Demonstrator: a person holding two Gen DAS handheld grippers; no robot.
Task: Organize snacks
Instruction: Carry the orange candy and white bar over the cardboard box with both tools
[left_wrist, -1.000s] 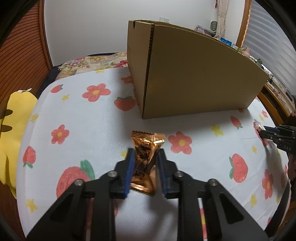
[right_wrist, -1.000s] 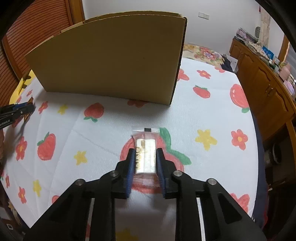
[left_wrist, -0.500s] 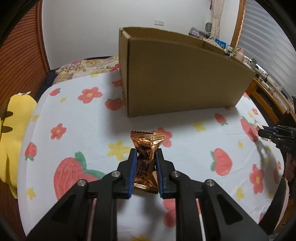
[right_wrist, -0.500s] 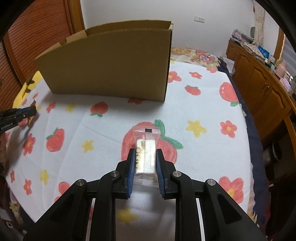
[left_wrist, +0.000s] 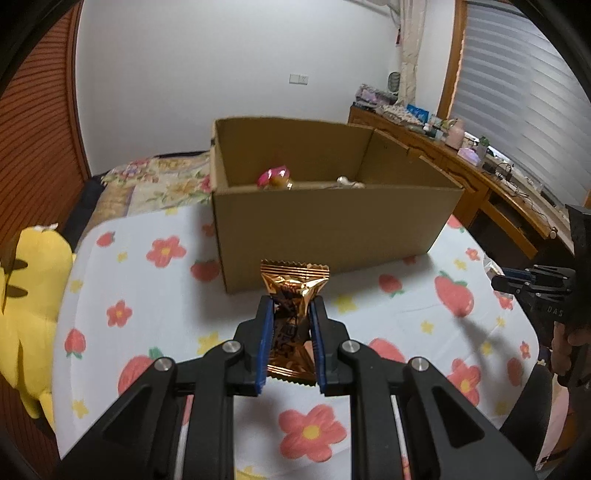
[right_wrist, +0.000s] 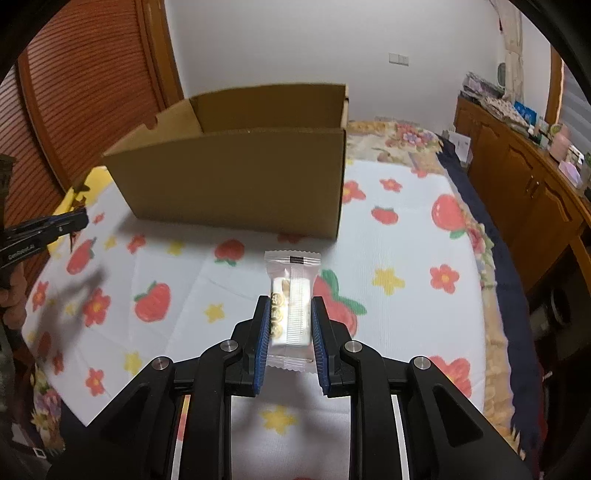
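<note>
Right now the left gripper (left_wrist: 291, 314) is pinching a copper foil snack packet (left_wrist: 293, 317) between its blue pads, holding it clear of the flowered cloth (left_wrist: 155, 288) in front of the open cardboard box (left_wrist: 325, 225). Meanwhile the right gripper (right_wrist: 290, 317) is clamping a clear-wrapped white wafer snack (right_wrist: 291, 306) in the same way, facing the box (right_wrist: 236, 192) from its other end. A pink-wrapped item (left_wrist: 275, 177) is showing inside near the far wall. To do the drop well, each packet is probably best carried above the near rim, fully over the opening, before the jaws are eased apart; releasing early is risking a packet catching the wall and falling outside. The two grippers are sitting well apart, so crossing paths looks avoidable.
</note>
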